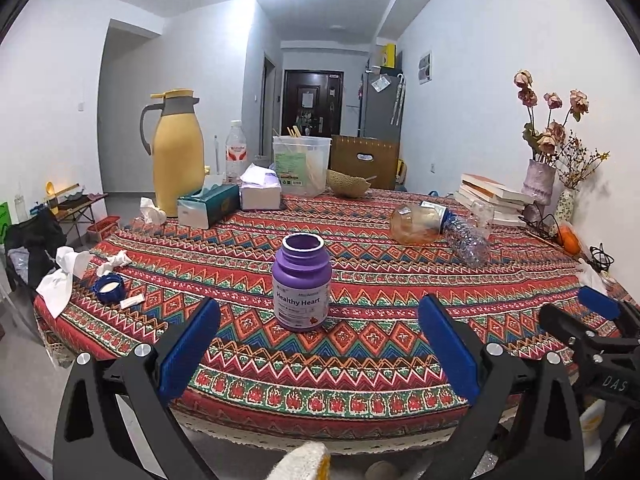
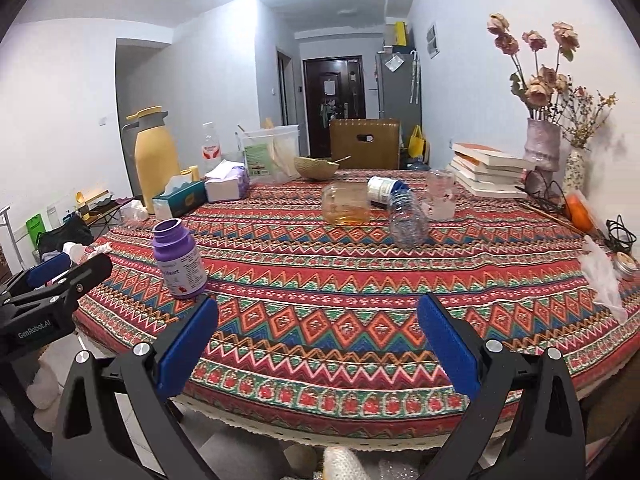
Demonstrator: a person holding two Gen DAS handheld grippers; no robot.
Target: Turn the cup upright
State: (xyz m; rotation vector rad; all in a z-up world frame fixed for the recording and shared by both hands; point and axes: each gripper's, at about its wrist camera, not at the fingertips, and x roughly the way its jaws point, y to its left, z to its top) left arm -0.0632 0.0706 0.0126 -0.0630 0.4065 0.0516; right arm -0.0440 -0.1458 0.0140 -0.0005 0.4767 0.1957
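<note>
Purple "Healthy Heart" bottle [image 1: 302, 282]: upright, uncapped, frame centre of left view, on patterned tablecloth [image 1: 360, 360]. Left gripper [image 1: 318, 346]: jaws spread, short of bottle. Right gripper [image 2: 318, 346]: jaws spread, empty. Amber glass cup [image 2: 346, 204]: on side, upper centre of right view. Step: approach. Next, likely: right reaches far.

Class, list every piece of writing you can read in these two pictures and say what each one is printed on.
"Healthy Heart": purple bottle, standing open on the tablecloth.
"GenRobot.AI": body of the left hand-held gripper, seen from the right wrist view.
"DAS": body of the right hand-held gripper, cut off.
Too small or blurred: bottle's fine print, water bottle label, clear tub's green label, door notices.
</note>
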